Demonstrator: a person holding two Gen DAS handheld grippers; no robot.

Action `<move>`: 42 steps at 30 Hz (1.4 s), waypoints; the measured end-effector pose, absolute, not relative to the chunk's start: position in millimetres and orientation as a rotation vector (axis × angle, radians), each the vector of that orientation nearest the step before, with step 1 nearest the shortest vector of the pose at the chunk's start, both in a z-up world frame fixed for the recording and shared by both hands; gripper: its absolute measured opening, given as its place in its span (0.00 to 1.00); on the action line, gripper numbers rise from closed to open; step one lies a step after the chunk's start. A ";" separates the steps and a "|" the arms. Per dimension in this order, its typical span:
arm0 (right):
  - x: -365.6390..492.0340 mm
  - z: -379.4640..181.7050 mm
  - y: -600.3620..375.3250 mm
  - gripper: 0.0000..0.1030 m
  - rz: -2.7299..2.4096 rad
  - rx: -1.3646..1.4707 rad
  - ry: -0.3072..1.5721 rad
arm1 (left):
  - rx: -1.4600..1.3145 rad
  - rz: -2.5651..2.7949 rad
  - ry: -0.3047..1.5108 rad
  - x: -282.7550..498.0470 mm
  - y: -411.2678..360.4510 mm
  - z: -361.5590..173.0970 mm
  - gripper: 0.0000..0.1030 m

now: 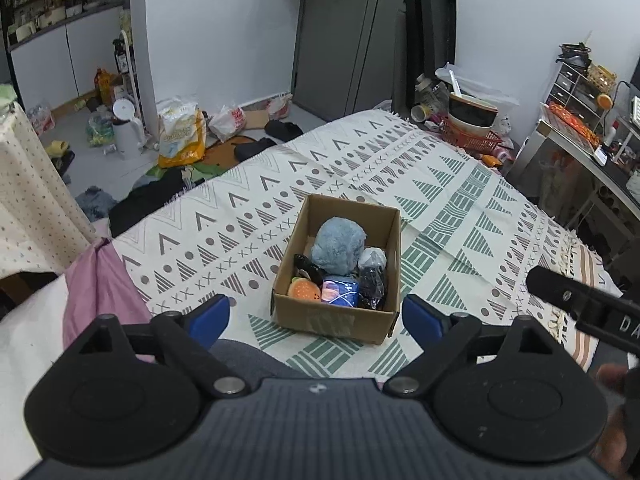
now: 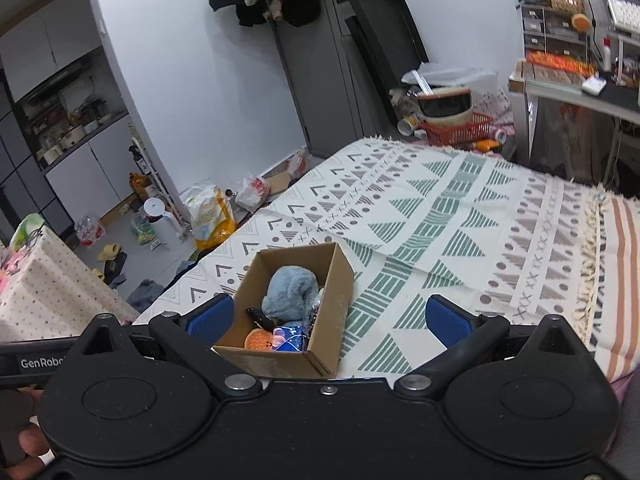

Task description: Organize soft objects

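Both pairs of tongs hang released and empty above a bed: the left tongs (image 1: 316, 316) at the bottom of the left wrist view, the right tongs (image 2: 330, 320) at the bottom of the right wrist view, blue pads spread wide in each. Between the pads, at lower centre of both frames, sits an open cardboard box (image 1: 320, 322) on a patterned bedspread (image 1: 448, 200). Packed inside are a fluffy blue-grey plush (image 1: 338, 250), an orange toy (image 1: 304, 291), a blue packet (image 1: 344, 296) and what appears to be a dark item in clear wrap (image 1: 372, 280), though the view is too small to be sure. No loose soft things show on the bedspread around the box, so the gathering looks largely done. What may remain is tidying or moving the box. Clutter on the floor (image 1: 120, 168) fills the upper left.
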State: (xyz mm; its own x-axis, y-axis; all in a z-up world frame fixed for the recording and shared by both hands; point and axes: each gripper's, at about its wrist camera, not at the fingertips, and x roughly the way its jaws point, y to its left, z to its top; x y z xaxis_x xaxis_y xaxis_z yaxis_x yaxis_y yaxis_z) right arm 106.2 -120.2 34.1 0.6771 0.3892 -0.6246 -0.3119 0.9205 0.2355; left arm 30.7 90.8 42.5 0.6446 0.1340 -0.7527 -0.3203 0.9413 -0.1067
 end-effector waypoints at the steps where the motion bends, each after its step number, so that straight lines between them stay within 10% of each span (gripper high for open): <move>1: 104.0 37.3 -121.1 1.00 0.391 0.108 0.725 | -0.233 0.261 0.830 28.6 89.8 44.0 0.91; 42: 47.2 64.2 -151.4 1.00 0.389 0.044 0.673 | -0.215 0.256 0.772 -28.1 64.6 74.6 0.93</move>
State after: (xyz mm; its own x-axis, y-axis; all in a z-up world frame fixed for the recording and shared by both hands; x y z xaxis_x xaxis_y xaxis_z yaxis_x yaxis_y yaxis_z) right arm 47.2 -151.4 64.2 0.7127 0.3647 -0.5992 -0.3367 0.9273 0.1639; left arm -28.1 64.6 74.6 0.6886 0.1487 -0.7097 -0.3047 0.9475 -0.0972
